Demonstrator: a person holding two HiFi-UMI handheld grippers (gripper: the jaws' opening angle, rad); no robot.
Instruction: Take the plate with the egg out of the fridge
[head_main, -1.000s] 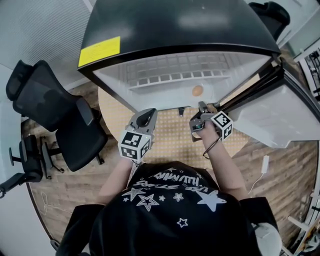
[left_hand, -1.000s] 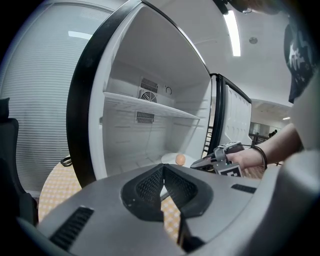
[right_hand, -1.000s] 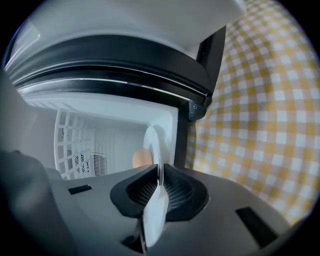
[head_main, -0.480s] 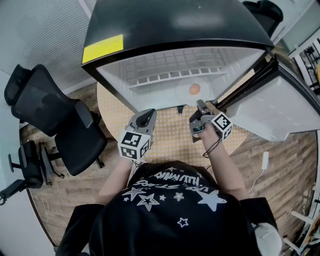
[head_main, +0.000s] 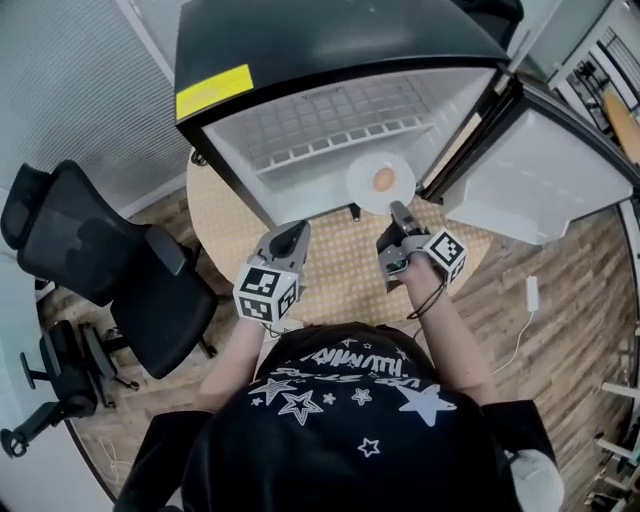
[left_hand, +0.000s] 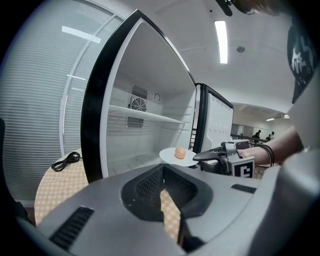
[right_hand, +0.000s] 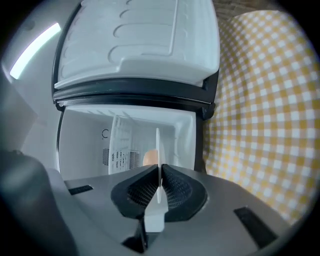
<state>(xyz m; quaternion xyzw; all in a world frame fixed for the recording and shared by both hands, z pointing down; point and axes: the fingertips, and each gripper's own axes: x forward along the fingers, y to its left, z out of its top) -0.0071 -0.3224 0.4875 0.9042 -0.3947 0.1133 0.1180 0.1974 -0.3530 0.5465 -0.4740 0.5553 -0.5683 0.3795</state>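
A white plate (head_main: 365, 186) with a brown egg (head_main: 383, 179) on it hangs at the front opening of the open fridge (head_main: 330, 125). My right gripper (head_main: 394, 213) is shut on the plate's near rim. In the right gripper view the plate (right_hand: 158, 145) runs edge-on between the closed jaws of the right gripper (right_hand: 160, 181), with the egg (right_hand: 149, 158) just behind it. My left gripper (head_main: 291, 236) hovers over the table to the left, shut and holding nothing. In the left gripper view the plate (left_hand: 170, 156), the egg (left_hand: 179, 152) and the right gripper (left_hand: 199, 158) lie ahead to the right.
The fridge stands on a round table with a yellow checked cloth (head_main: 340, 275). Its door (head_main: 530, 185) is swung open to the right. A wire shelf (head_main: 340, 110) sits inside. A black office chair (head_main: 110, 250) stands at the left. A black cable (left_hand: 65, 161) lies on the table.
The plate with the egg has come forward out of the fridge's floor to its front opening, held by the right gripper. The left gripper has stayed in place.
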